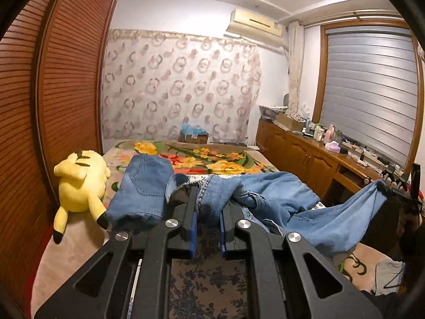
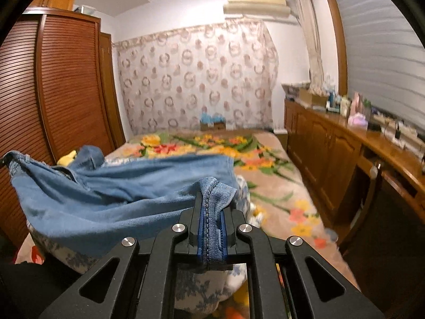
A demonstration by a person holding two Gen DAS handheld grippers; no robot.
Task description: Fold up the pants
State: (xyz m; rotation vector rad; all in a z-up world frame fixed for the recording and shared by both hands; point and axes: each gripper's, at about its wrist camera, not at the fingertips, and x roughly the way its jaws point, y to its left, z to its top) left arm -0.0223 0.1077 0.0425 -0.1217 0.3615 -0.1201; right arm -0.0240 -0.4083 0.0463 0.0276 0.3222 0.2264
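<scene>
jeans (image 1: 279, 194) | blue denim | rumpled, lifted off bed (image 1: 212, 159)

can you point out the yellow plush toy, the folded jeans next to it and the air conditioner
yellow plush toy (image 1: 79, 183): left wrist view, on its back.
folded jeans (image 1: 142, 188): left wrist view, on the back pocket.
air conditioner (image 1: 253, 25): left wrist view, on its front panel.

Pants stretched between two grippers above the bed

Pants (image 1: 279, 199) hang over the bed (image 1: 220, 159); plush toy (image 1: 79, 183) at nine o'clock, folded jeans (image 1: 143, 188) beside it, cabinet (image 1: 300, 156) at three o'clock.
</scene>
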